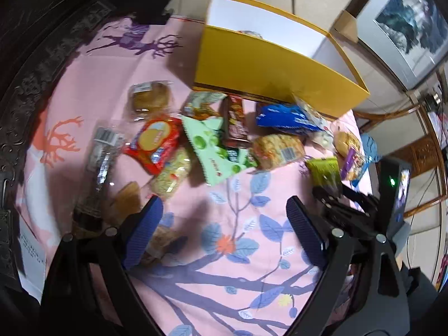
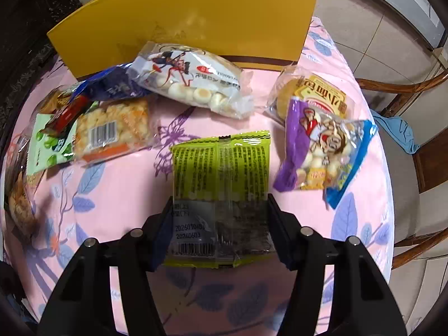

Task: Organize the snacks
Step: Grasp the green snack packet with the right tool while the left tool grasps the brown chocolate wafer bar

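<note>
Several snack packets lie scattered on a pink printed tablecloth (image 1: 224, 252) in front of an open yellow box (image 1: 268, 64). My right gripper (image 2: 219, 210) has its fingers on both sides of a lime-green packet (image 2: 221, 173) that lies flat on the cloth; the pads touch its edges. The same packet (image 1: 324, 170) and the right gripper (image 1: 344, 204) show in the left wrist view. My left gripper (image 1: 224, 218) is open and empty above the cloth, near a red packet (image 1: 156, 142) and a pale green packet (image 1: 212, 151).
A white packet of round biscuits (image 2: 193, 81), a purple-and-blue packet (image 2: 322, 145) and a clear cracker packet (image 2: 112, 131) lie around the lime-green one. The yellow box (image 2: 182, 22) stands behind them. Wooden chairs (image 2: 414, 151) stand at the right table edge.
</note>
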Motion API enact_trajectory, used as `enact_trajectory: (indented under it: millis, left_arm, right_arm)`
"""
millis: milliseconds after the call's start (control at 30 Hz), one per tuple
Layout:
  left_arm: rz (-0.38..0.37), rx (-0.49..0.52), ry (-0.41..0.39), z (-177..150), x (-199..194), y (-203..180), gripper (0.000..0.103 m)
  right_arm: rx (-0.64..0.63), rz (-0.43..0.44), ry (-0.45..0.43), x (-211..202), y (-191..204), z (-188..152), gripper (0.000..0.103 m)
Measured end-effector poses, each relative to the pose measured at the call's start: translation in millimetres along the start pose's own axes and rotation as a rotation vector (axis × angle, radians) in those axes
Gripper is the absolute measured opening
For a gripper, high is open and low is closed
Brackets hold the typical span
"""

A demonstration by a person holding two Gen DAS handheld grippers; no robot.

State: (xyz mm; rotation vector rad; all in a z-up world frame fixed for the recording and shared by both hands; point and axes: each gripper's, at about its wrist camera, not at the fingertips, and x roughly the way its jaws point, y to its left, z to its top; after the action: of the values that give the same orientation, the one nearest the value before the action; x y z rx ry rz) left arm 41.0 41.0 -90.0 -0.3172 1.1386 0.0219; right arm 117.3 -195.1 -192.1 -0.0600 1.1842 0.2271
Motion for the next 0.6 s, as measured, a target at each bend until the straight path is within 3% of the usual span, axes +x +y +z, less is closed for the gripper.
enact_trajectory:
  millis: [167, 267, 433, 600]
  left_arm:
    - [0.062, -0.022, 0.007, 5, -4, 25, 0.091]
    - [0.055, -0.017, 0.028, 5, 2, 28, 0.091]
    - [-0.037, 0.022, 0.017, 17, 22, 2, 0.091]
    - [0.014, 0.09, 0.014, 48, 66, -27, 0.091]
  right_arm:
    - [0.02, 0.073, 0.018, -11, 1, -12, 0.06]
    - [0.007, 0.086, 0.03, -9, 11, -15, 0.061]
    - [-0.004, 0.086, 0.039, -2, 9, -9, 0.061]
    - [-0.007, 0.079, 0.043, -8, 17, -19, 0.062]
